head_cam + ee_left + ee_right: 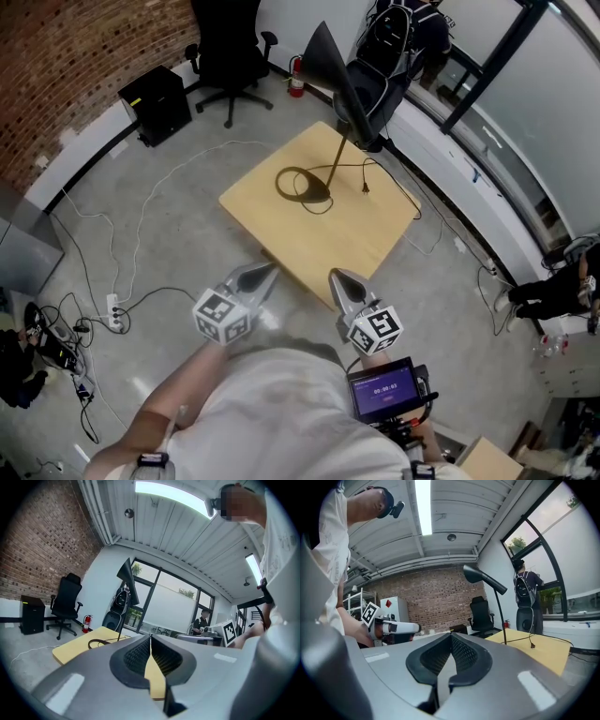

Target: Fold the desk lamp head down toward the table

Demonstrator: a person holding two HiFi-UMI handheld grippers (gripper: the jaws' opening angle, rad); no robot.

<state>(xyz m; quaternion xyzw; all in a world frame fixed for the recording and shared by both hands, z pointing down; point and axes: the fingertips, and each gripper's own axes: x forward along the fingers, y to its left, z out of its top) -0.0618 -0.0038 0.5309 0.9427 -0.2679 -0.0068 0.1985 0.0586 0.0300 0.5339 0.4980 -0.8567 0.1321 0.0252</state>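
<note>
The desk lamp [347, 94] stands upright near the middle of the wooden table [309, 248], its head raised high. The left gripper [266, 275] and right gripper [339, 278] hover at the table's near edge, well apart from the lamp. Both have their jaws pressed together on nothing.

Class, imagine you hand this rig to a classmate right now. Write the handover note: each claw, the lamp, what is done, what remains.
Left claw: shut, empty, just short of the table at its near edge.
Right claw: shut, empty, alongside the left one.
Desk lamp: stands on the table, base near the middle, lamp head raised high. Neither claw touches it.
Done: nothing on the lamp yet.
Left: reach the lamp, probably steady the base with one claw, then fold the head down toward the table.
</note>
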